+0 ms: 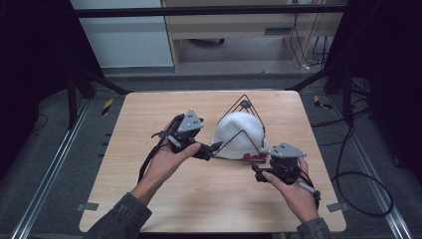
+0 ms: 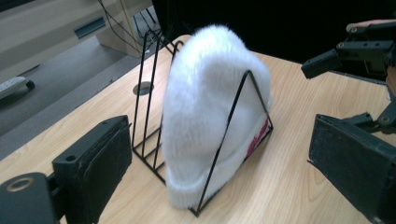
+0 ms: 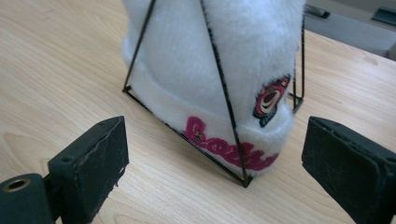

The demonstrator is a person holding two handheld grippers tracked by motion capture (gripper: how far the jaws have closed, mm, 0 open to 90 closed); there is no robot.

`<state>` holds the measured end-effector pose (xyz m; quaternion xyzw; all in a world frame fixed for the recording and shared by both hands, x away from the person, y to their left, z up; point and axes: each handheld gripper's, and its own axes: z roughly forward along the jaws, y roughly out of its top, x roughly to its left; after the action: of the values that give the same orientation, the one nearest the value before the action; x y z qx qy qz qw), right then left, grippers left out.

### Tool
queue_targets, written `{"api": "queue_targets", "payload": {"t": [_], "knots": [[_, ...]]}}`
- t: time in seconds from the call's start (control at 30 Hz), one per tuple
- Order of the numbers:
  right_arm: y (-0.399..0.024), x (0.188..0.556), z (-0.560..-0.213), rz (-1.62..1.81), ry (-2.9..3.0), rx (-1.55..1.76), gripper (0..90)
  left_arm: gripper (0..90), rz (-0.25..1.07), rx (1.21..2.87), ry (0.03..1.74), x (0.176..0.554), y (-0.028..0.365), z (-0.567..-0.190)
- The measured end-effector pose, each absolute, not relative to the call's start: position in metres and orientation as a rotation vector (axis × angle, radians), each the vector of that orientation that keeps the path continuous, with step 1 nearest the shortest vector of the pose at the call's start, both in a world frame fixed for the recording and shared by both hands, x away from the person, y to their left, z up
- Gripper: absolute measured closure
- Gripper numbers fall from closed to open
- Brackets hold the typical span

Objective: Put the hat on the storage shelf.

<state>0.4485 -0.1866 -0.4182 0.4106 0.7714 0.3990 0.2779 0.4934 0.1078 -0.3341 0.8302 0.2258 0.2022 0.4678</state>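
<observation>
On the pale wooden tabletop (image 1: 149, 199), reading from left to right: the left gripper (image 1: 215, 147), a black two-jaw tool topped by a grey three-cornered plate, points at the near left flank of the rack with its jaws spread wide and nothing between them. At centre stands the black wire rack of triangular frames (image 1: 244, 107), and the fluffy white knitted hat with pink lettering on its brim (image 1: 238, 130) sits upright inside it, crown up, brim down against the base wires. To the right, the right gripper (image 1: 256, 172) rests just beside the rack's near right corner, jaws likewise parted to their widest and holding nothing; its own view shows the lettered brim (image 3: 224, 147) pressed against a slanting wire.

Judged from this arrangement, the placing of the hat in the rack appears complete, both tools having let go; what seems left is to draw the hands clear.

Surface: light wood grain, square, with rounded corners. Surroundings: grey floor with metal rails (image 1: 45, 174), loose black cables (image 1: 358, 184) at right, and a pale cabinet (image 1: 239, 30) behind the table.
</observation>
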Motion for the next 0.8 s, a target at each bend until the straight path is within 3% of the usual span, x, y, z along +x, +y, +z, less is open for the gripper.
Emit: {"api": "queue_targets", "payload": {"t": [0.17,0.27,0.8], "knots": [[-0.186,0.446,-0.414,1.124,2.092,1.069,7.3,4.9,0.522,2.061,0.565,0.48,0.119,-0.342],[-0.183,0.443,-0.41,1.151,2.098,1.046,15.5,4.8,0.53,2.078,0.574,0.47,0.129,-0.346],[-0.144,0.433,-0.423,1.108,2.232,0.91,13.7,5.2,0.501,2.146,0.663,0.448,0.19,-0.386]]}}
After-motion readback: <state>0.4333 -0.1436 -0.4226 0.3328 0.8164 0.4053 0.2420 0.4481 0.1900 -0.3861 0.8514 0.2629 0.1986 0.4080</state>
